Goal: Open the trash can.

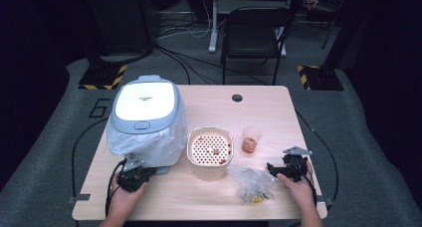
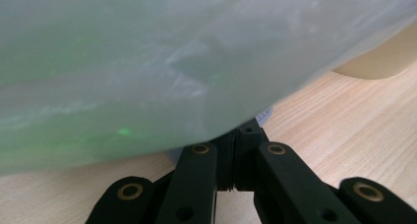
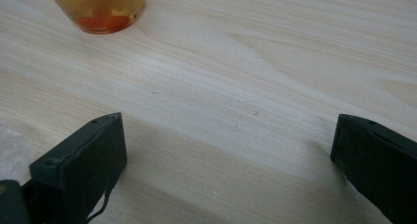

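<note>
Wooden table (image 1: pixel 209 197), viewed from above. Far-left: white-lidded bin/appliance (image 1: pixel 144 101), body wrapped in translucent plastic liner (image 1: pixel 149 142), liner bulging down to tabletop at near side. Left gripper (image 1: pixel 135 177) at near-left, just beside bin's near edge, held in left hand (image 1: pixel 122 197). Left gripper view: jaws drawn fully together, tips tucked under liner (image 2: pixel 147 71) bulge and against a pale base edge beneath it; cannot tell whether any film is pinched betw. the pads. Centre: cream basket-type container (image 1: pixel 209 152) w/ perforated insert, reddish bits on insert; just right of bin. Right of that, apart from it: small clear cup (image 1: pixel 251 140) w/ orange-red contents. Near-centre-right: crumpled clear plastic bag (image 1: pixel 251 183), yellowish item inside. Right gripper (image 1: pixel 286 168) near-right, just right of bag, in right hand (image 1: pixel 298 189). Right gripper view: jaws spread wide, bare tabletop (image 3: pixel 236 86) betw. them, nothing gripped; cup (image 3: pixel 98 8) at far-left of that view, well beyond the tips; edge of bag film (image 3: pixel 12 150) beside left-hand jaw.
</note>
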Motion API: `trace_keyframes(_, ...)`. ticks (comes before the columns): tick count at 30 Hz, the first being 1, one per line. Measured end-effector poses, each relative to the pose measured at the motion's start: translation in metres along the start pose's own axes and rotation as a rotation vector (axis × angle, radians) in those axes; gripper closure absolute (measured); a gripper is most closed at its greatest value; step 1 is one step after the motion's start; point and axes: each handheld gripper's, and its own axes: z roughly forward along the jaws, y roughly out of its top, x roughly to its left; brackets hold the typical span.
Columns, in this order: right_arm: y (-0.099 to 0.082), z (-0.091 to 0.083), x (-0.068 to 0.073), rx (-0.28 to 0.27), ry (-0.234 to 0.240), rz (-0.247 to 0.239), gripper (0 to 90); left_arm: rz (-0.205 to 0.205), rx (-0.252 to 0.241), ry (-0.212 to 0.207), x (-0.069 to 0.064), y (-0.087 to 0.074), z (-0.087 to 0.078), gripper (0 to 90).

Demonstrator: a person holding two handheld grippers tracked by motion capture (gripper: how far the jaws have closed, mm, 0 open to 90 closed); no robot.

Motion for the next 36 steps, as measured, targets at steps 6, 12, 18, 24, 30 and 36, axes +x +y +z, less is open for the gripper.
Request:
trace_keyframes(6, 0.0, 0.0, 0.0, 0.0, 0.0, 0.0, 0.0, 0.033, 0.01, 0.047, -0.0068, -0.0021, 0.0021, 90.0)
trace_keyframes(12, -0.0001, -0.0002, 0.0002, 0.001, -0.001, 0.001, 0.0, -0.009, 0.013, 0.009, -0.0026, -0.0039, 0.0053, 90.0)
trace_keyframes(18, -0.0002, -0.0006, 0.0005, 0.002, 0.003, 0.005, 0.1, -0.009, 0.033, 0.003, -0.0005, -0.0056, 0.0097, 90.0)
trace_keyframes(24, -0.0004, -0.0011, 0.0007, -0.007, 0.004, 0.004, 2.0, -0.006, 0.035, -0.002, -0.0005, -0.0055, 0.0099, 90.0)
trace_keyframes(30, -0.001, -0.0022, 0.0008, -0.014, 0.0, -0.002, 5.8, -0.022, 0.029, -0.006, -0.0001, -0.006, 0.0098, 90.0)
trace_keyframes(36, 0.0011, -0.006, -0.0013, -0.007, -0.004, 0.008, 14.4, -0.024, 0.027, -0.006, 0.0, -0.006, 0.0098, 90.0)
